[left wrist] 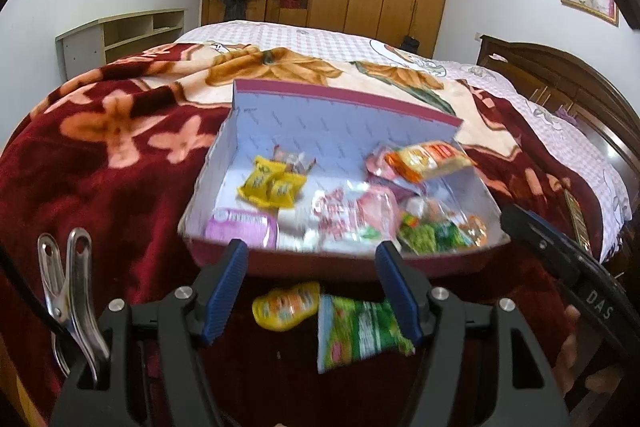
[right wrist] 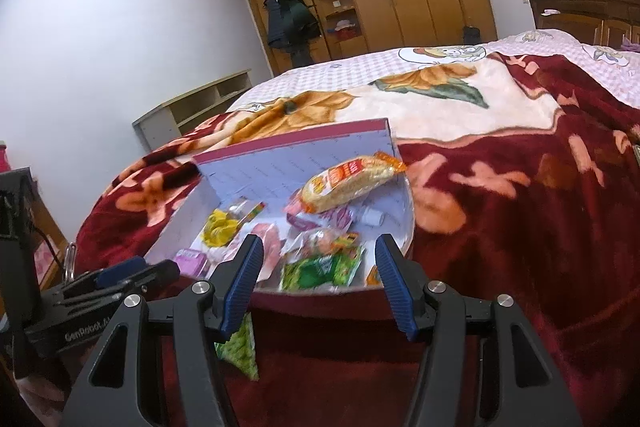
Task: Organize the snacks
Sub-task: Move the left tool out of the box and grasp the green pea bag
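While both of my grippers hang over the near edge of the box (left wrist: 248, 131), two snacks lie outside it on the red blanket (left wrist: 100, 163): a yellow packet (left wrist: 286, 307) and a green packet (left wrist: 360, 331), side by side just below the box's front wall. My left gripper (left wrist: 310, 291) has its jaws apart with nothing between the pads. My right gripper (right wrist: 316, 283) is likewise spread and empty. Inside the box lie mixed snacks, with an orange noodle pack (right wrist: 352, 179) propped on the right rim.

As I judge it, the step in hand is picking up a stray packet. To do it well, I would lower the left jaws straight over the green packet, pinch its flat body rather than a crinkly corner, keep clear of the yellow one, then lift high enough to pass the front wall. Fluffy blanket pile may snag a low pad.
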Action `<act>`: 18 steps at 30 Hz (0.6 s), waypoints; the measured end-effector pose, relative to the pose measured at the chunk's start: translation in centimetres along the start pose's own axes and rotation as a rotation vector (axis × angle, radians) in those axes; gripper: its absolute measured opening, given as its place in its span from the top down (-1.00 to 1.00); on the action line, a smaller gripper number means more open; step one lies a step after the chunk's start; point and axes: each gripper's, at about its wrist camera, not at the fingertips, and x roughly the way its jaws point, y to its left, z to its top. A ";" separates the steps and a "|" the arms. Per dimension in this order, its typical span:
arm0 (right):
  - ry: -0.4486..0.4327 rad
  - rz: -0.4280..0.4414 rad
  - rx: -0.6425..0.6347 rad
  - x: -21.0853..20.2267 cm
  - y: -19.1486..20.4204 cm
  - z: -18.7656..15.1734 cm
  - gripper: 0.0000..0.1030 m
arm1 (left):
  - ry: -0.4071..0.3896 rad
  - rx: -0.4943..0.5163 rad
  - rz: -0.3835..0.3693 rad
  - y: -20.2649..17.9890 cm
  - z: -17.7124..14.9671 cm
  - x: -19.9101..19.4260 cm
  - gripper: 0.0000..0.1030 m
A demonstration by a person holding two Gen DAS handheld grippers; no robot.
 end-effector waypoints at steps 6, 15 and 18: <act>0.029 0.014 -0.020 -1.0 0.8 -1.6 -0.16 | 0.062 0.022 0.006 -1.1 -1.9 -0.6 -0.45; 0.027 0.023 0.001 -2.3 0.5 -2.4 -0.16 | 0.139 0.104 0.086 -3.8 -3.3 1.6 -0.74; 0.028 0.028 0.005 -2.3 0.4 -2.6 -0.16 | 0.170 0.134 0.117 -4.7 -3.5 2.9 -0.76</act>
